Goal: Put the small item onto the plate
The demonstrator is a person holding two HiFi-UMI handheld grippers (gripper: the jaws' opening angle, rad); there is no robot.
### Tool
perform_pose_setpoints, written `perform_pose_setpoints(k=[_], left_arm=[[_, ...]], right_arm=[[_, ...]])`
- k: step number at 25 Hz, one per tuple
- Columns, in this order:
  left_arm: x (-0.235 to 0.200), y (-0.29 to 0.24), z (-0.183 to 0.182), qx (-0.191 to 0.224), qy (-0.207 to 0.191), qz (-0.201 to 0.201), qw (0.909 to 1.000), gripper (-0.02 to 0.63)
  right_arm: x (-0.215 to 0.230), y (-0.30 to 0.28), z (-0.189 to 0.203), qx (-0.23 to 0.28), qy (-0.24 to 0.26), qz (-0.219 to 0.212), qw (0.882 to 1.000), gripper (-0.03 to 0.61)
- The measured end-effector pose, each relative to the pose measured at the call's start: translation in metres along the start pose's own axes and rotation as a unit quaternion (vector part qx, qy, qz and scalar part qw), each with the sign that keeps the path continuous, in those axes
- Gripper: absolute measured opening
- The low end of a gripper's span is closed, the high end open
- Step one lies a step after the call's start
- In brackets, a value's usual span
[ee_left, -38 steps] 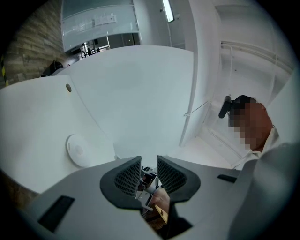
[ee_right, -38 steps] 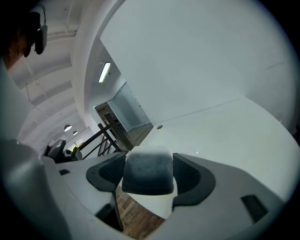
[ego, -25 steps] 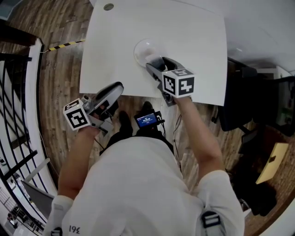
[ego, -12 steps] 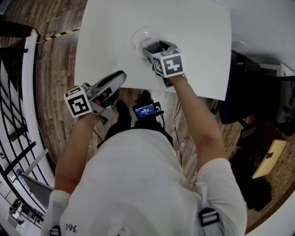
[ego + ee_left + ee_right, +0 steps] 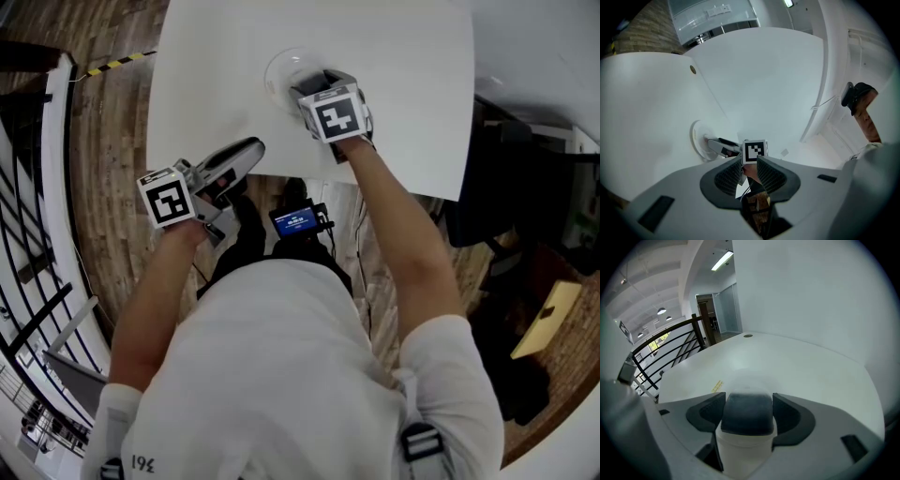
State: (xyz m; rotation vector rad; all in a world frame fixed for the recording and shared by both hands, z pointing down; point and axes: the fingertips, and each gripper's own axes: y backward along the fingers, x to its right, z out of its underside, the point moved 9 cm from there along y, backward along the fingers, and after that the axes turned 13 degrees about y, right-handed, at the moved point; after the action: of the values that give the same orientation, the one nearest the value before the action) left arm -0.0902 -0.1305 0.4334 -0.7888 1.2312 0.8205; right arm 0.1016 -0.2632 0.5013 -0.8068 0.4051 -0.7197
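White-bodied small item [image 5: 740, 446] with a dark cap, gripped between the right gripper [image 5: 747, 404] fingers [image 5: 705, 416], one pad on each flank. Just beyond those fingertips lies a pale round plate [image 5: 750, 378], blurred, on the white table [image 5: 811, 366]. Cannot tell whether the item touches the plate. Left gripper [image 5: 747, 159]: fingers [image 5: 726, 176] parted, nothing between them, held near the table's near edge. The plate lies well ahead of its tips, off to their left.

Bright, even indoor light; fisheye views.
Desk [image 5: 412, 94] near blown-out white; ceiling strip light [image 5: 722, 260] glares; gripper views vignette black at corners; small item [image 5: 745, 413] blurred.
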Motion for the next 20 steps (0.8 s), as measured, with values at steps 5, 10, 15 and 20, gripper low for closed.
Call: perform_pose_setpoints(k=[5, 10, 15, 20], left_arm=[[-0.001, -0.002, 0.003, -0.005, 0.005, -0.002, 1.0, 0.104], [-0.002, 0.0, 0.004, -0.005, 0.005, -0.003, 1.0, 0.104], [0.0, 0.001, 0.005, -0.005, 0.004, -0.002, 1.0, 0.104], [0.001, 0.004, 0.006, -0.002, 0.006, -0.003, 1.0, 0.104]], right_arm=[[0.001, -0.008, 0.007, -0.012, -0.007, 0.012, 1.0, 0.317], [0.001, -0.01, 0.009, -0.018, -0.006, 0.021, 1.0, 0.318], [0.003, -0.013, 0.008, -0.019, 0.018, 0.042, 0.999, 0.318], [0.003, -0.011, 0.012, -0.03, 0.006, 0.037, 0.999, 0.318]])
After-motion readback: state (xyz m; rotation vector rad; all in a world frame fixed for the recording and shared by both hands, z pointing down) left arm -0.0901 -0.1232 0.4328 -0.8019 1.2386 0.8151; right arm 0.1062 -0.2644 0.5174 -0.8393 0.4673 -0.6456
